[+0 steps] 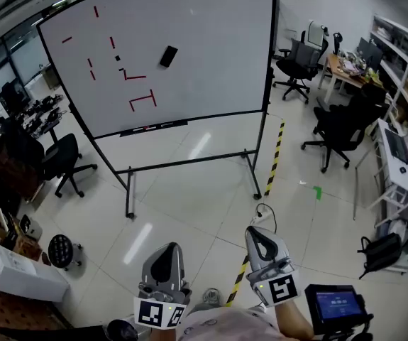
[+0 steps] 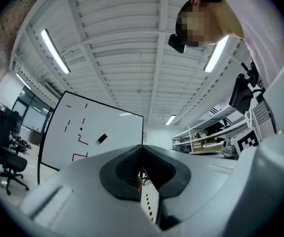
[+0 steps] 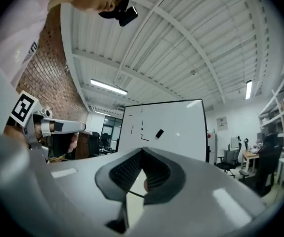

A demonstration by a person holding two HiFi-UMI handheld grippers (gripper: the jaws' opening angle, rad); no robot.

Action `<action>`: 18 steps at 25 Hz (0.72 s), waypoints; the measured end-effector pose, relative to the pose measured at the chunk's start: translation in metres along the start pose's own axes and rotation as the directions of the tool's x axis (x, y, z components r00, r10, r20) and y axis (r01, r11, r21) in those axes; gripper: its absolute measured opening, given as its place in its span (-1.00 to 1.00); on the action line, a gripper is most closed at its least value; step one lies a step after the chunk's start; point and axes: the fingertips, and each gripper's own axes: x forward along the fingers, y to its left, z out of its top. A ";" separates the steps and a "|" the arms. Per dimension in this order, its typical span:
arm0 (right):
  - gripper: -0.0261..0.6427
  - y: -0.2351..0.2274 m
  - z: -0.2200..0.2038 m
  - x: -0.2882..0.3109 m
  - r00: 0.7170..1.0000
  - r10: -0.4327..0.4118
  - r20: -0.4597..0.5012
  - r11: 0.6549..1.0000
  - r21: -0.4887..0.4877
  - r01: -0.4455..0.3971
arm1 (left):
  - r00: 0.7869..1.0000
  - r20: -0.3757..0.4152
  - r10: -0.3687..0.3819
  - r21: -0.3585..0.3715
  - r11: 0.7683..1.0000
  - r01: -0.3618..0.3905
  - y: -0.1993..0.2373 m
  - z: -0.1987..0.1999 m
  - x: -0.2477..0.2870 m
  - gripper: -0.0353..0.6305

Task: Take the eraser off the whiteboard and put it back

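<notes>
Left grey gripper (image 1: 168,249) and right grey gripper (image 1: 255,233) — jaws together, nothing between them.
Well beyond, the large white wheeled whiteboard (image 1: 211,27); the small black rectangular eraser (image 1: 168,56) sits tilted on it — right of red marks (image 1: 142,99).

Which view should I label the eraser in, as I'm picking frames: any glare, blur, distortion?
Head view: eraser sharp on the whiteboard, glare streaks only on the floor; best choice. Left and right gripper views: heavy fisheye, dark corners, eraser tiny.
</notes>
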 end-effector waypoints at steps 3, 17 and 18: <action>-0.91 0.013 0.008 0.038 1.000 -0.015 -0.001 1.000 -0.002 0.015 | 0.999 -0.039 -0.022 -0.029 0.999 0.020 0.023 -0.007 0.023 -0.88; -0.91 -0.033 -0.005 0.203 0.997 0.005 -0.072 1.000 -0.008 -0.006 | 0.995 -0.103 0.005 -0.048 0.999 -0.010 0.072 -0.064 0.189 -0.88; -0.91 -0.042 -0.006 0.214 0.998 0.009 -0.064 1.000 -0.007 -0.010 | 0.994 -0.105 0.017 -0.039 0.999 -0.021 0.077 -0.068 0.201 -0.88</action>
